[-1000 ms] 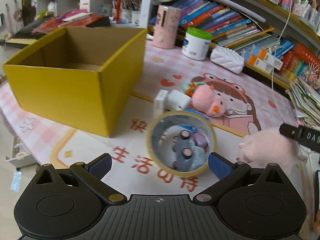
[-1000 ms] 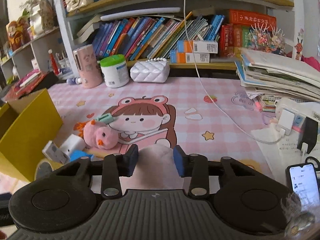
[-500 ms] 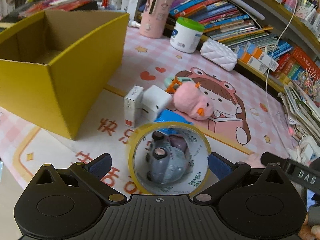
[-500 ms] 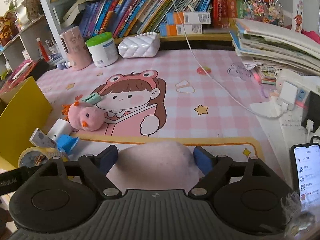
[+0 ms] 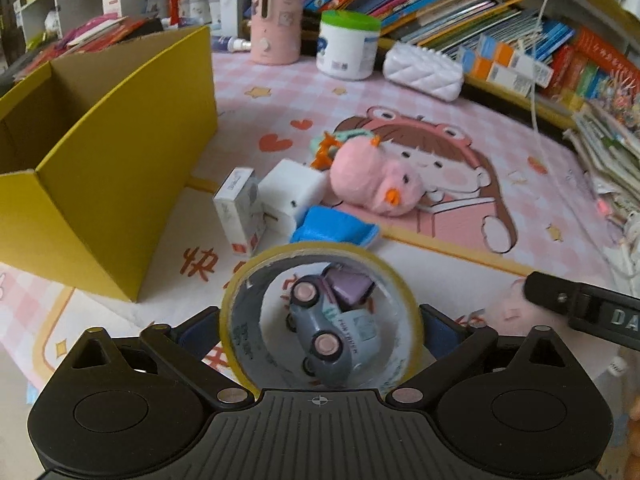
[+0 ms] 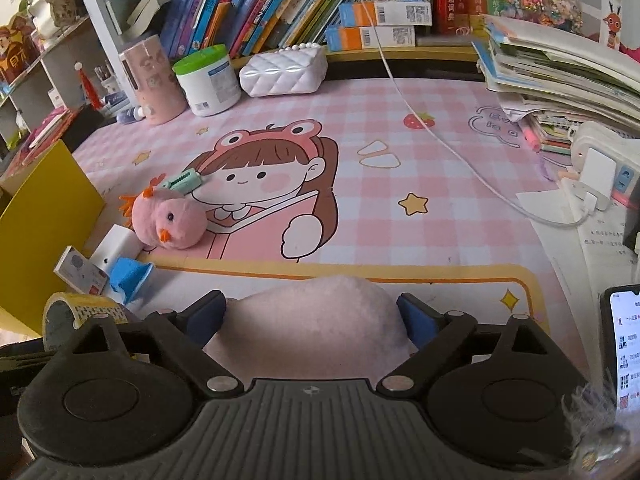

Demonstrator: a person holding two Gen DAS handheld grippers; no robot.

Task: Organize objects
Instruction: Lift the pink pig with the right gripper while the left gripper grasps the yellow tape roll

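Observation:
My left gripper (image 5: 320, 322) is shut on a yellow tape roll (image 5: 236, 296), held upright; through its hole I see a grey toy car (image 5: 336, 328) on the mat. My right gripper (image 6: 312, 314) is open, its jaws on both sides of a pale pink plush (image 6: 312, 328) on the mat. The open yellow cardboard box (image 5: 120, 152) stands at the left. A pink plush chick (image 5: 376, 188), white boxes (image 5: 240, 208) and a blue item (image 5: 336, 228) lie beside it. The tape roll also shows in the right wrist view (image 6: 80, 308).
A pink cup (image 5: 276, 16), a green-lidded tub (image 5: 348, 44) and a white quilted case (image 5: 424, 72) stand at the back before the bookshelf. Stacked papers (image 6: 560, 76), a charger with cable (image 6: 592, 180) and a phone (image 6: 624, 352) lie at the right.
My left gripper moved forward and closed on the tape roll. My right gripper opened wide around the pale pink plush and dropped lower over it.

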